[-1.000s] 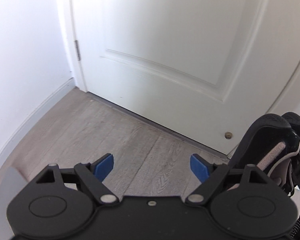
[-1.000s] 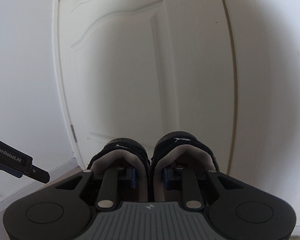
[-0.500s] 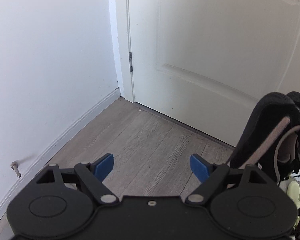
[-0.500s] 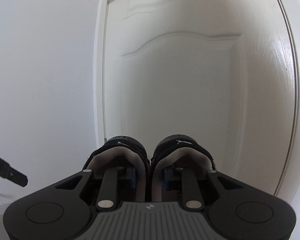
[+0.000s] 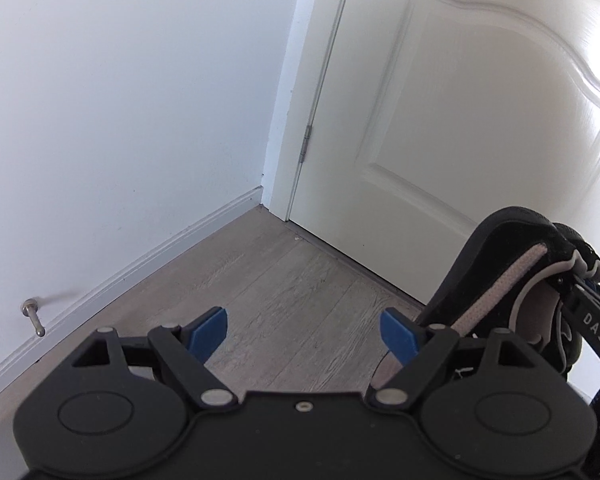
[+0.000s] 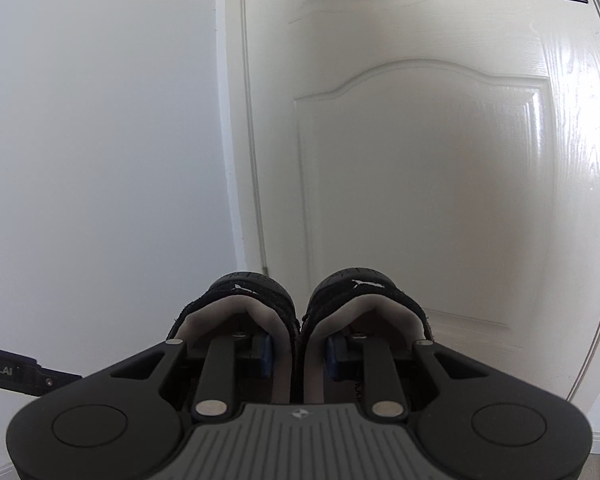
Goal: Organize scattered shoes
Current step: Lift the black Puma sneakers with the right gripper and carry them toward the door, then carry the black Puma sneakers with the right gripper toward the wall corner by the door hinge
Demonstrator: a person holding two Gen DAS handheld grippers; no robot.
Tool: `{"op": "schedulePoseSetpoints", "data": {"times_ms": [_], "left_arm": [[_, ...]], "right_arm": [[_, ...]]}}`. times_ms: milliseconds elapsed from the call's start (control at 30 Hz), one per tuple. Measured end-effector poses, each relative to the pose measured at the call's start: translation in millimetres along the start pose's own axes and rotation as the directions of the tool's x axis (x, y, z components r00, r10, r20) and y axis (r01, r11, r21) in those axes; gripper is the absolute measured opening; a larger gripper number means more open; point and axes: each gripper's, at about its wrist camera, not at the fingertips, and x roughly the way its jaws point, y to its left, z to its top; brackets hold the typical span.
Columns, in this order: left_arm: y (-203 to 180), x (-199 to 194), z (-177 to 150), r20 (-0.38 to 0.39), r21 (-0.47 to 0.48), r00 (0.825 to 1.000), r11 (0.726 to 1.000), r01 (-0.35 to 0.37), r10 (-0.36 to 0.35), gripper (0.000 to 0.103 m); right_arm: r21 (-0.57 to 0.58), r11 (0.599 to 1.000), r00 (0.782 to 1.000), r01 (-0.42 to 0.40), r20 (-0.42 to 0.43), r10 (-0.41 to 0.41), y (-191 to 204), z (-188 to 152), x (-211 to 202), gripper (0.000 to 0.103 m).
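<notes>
Together, black shoes (image 6: 300, 316) pinched by right gripper (image 6: 298, 354), left gripper (image 5: 305, 328) wide, empty.

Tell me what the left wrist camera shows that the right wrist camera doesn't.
Only the left wrist view shows the wood floor, the door stopper on the baseboard, the door hinge, and the open, empty left hand-held gripper. Only the right wrist view shows the right hand-held gripper with one finger inside each shoe, pinching the pair of black shoes together. Both show the shoes, the white door and the white wall.
</notes>
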Motion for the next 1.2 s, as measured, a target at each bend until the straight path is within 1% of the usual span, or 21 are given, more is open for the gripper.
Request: {"op": "schedulePoseSetpoints", "data": {"times_ms": [100, 200, 333, 433, 500, 600, 700, 800, 867, 967, 1000, 1033, 1067, 1100, 1133, 1167, 1200], "left_arm": [[7.8, -10.3, 6.9, 0.036, -0.041, 0.998, 0.998, -0.04, 0.042, 0.084], [12.6, -13.3, 13.6, 0.057, -0.074, 0.994, 0.994, -0.084, 0.089, 0.084], [8.6, -1.0, 25.6, 0.032, -0.08, 0.993, 0.991, -0.11, 0.113, 0.084], [-0.8, 10.5, 40.6, 0.012, -0.104, 0.991, 0.986, -0.128, 0.13, 0.084], [-8.5, 19.1, 53.1, -0.006, -0.119, 0.991, 0.984, -0.136, 0.137, 0.084], [-21.4, 27.8, 73.4, -0.038, -0.098, 0.987, 0.983, -0.158, 0.155, 0.084], [-22.3, 41.0, 94.2, -0.052, -0.069, 0.985, 0.984, -0.165, 0.161, 0.084], [-25.9, 44.8, 110.1, -0.03, -0.02, 0.986, 0.986, -0.164, 0.164, 0.084], [-27.9, 48.1, 117.5, -0.005, 0.055, 0.985, 0.984, -0.172, 0.173, 0.084], [-30.8, 54.7, 127.2, 0.008, 0.176, 0.989, 0.974, -0.145, 0.146, 0.084], [-32.5, 56.4, 129.5, 0.013, 0.198, 0.99, 0.97, -0.138, 0.138, 0.084], [-33.4, 61.1, 134.7, 0.023, 0.248, 0.994, 0.962, -0.112, 0.11, 0.084], [-36.6, 66.9, 135.8, 0.027, 0.281, 0.996, 0.956, -0.087, 0.083, 0.084], [-40.4, 75.3, 135.9, 0.025, 0.309, 0.998, 0.949, -0.065, 0.06, 0.084], [-45.1, 87.2, 137.3, 0.01, 0.352, 1.0, 0.936, -0.026, 0.023, 0.084], [-48.3, 100.9, 138.3, -0.013, 0.386, 1.0, 0.922, 0.026, -0.023, 0.084], [-47.2, 111.6, 140.1, -0.039, 0.399, 0.998, 0.915, 0.066, -0.055, 0.084]], "right_arm": [[-0.02, 0.998, 0.998, -0.057, 0.0, 0.057, 11.7, 5.1, -2.5, 0.028], [-0.022, 0.994, 0.994, -0.106, 0.003, 0.107, 9.7, 4.7, 0.3, 0.028], [0.016, 0.987, 0.987, -0.162, -0.012, 0.162, -5.4, 2.7, 11.7, 0.027], [0.032, 0.974, 0.973, -0.226, -0.035, 0.227, -20.5, -2.7, 25.9, 0.027], [0.004, 0.969, 0.968, -0.247, -0.037, 0.247, -26.9, -7.1, 30.7, 0.027], [0.0, 0.969, 0.968, -0.246, -0.045, 0.246, -32.3, -9.9, 38.8, 0.028], [0.012, 0.974, 0.972, -0.226, -0.055, 0.227, -45.5, -9.0, 45.3, 0.028], [0.021, 0.979, 0.976, -0.205, -0.07, 0.206, -57.5, -8.6, 48.0, 0.028], [0.025, 0.982, 0.978, -0.19, -0.084, 0.191, -61.1, -11.2, 50.7, 0.028], [0.032, 0.987, 0.982, -0.156, -0.105, 0.158, -34.3, -22.7, 55.5, 0.028], [0.028, 0.99, 0.984, -0.139, -0.109, 0.141, -24.8, -36.1, 45.0, 0.028], [0.024, 0.992, 0.986, -0.124, -0.113, 0.126, -17.7, -46.2, 37.0, 0.028], [0.022, 0.994, 0.987, -0.109, -0.116, 0.111, -15.8, -47.3, 36.7, 0.028], [0.028, 0.997, 0.99, -0.069, -0.118, 0.072, -7.9, -48.8, 39.3, 0.028], [0.044, 0.999, 0.993, -0.008, -0.115, 0.013, 3.9, -49.6, 41.6, 0.028], [0.047, 0.998, 0.993, 0.034, -0.112, -0.028, 13.7, -49.0, 40.8, 0.028], [0.054, 0.994, 0.99, 0.092, -0.108, -0.086, 28.1, -49.6, 42.4, 0.028]]}}
